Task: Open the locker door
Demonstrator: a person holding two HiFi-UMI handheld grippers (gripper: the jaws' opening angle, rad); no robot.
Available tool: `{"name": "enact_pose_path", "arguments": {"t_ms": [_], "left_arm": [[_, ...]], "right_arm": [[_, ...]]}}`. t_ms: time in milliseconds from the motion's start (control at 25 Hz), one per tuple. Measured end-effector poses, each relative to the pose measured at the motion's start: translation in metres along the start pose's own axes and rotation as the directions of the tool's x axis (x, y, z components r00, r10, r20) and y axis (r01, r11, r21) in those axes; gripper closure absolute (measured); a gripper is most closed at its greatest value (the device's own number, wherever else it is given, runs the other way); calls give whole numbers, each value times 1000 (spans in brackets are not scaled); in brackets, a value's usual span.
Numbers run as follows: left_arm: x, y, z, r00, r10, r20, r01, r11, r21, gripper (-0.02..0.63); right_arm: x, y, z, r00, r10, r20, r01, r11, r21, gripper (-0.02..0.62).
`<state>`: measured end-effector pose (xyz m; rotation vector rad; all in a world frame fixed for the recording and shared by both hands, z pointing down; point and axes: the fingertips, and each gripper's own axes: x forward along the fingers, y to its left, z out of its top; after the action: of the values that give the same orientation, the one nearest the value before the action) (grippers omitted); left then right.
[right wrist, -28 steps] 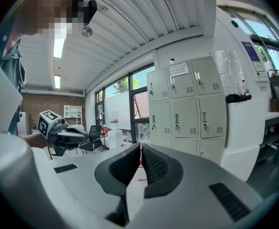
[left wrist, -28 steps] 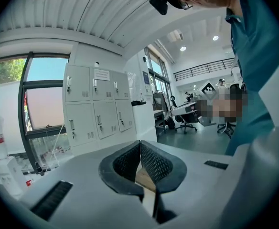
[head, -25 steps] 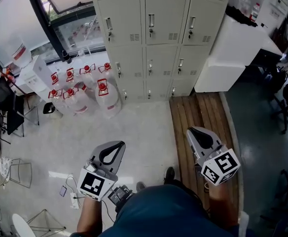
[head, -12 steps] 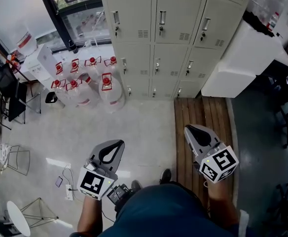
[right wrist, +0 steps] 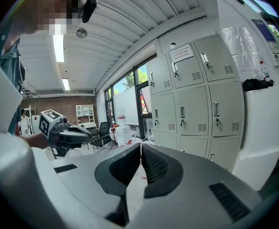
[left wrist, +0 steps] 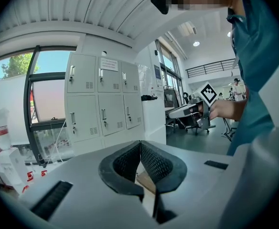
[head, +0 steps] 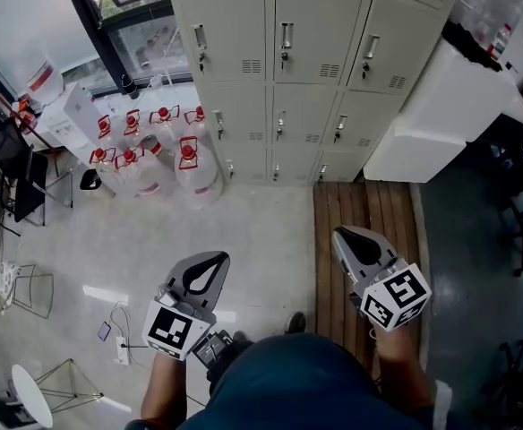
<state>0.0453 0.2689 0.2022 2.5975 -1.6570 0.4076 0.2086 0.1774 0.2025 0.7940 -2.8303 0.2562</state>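
A bank of beige lockers (head: 279,70) stands across the floor from me, every door closed, each with a small upright handle. It also shows in the left gripper view as the lockers (left wrist: 101,99) and in the right gripper view as the lockers (right wrist: 197,94). My left gripper (head: 218,256) is held low by the person's body, shut and empty, well short of the lockers. My right gripper (head: 338,232) hangs over the wooden platform, also shut with nothing in it. Both pairs of jaws meet at the tips: left gripper (left wrist: 140,142), right gripper (right wrist: 140,145).
Several water jugs with red caps (head: 167,150) stand on the floor at the lockers' left foot. A wooden platform (head: 360,231) runs up to the lockers on the right, beside a white cabinet (head: 432,124). Chairs (head: 11,173) and a power strip (head: 123,348) are at the left.
The head view has shifted a little and the person's foot has moved. Both grippers keep about the same place and stay shut.
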Motion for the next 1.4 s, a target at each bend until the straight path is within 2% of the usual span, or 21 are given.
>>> {"name": "enact_pose_path", "arguments": {"t_ms": [200,360,480,600,760,1000,1400], "left_arm": [[24,-6,21,999,-28,26,28,999,19,588],[38,-6,15,990,-141,10,140,988,69,588],[47,18,2,979,-199,-44,203,969,141,588],[46,53,10,970,-241,-26,241,952,188,588],[48,86,25,963,-269,27,260,949,180,588],[56,98,16,940,-341,20,330,921,206,588],[80,142,11,936,-349,33,340,927,161,588]], "right_arm": [[-3,-26,0,1000,-21,-3,21,1000,3,557],[1,-47,-5,993,-115,4,115,992,42,557],[8,-47,1,981,-188,41,185,980,72,557],[24,-27,10,972,-227,57,221,971,96,557],[39,-15,25,959,-276,67,270,959,91,557],[50,-12,15,940,-338,45,330,936,121,557],[73,-26,28,915,-402,39,394,910,127,557]]}}
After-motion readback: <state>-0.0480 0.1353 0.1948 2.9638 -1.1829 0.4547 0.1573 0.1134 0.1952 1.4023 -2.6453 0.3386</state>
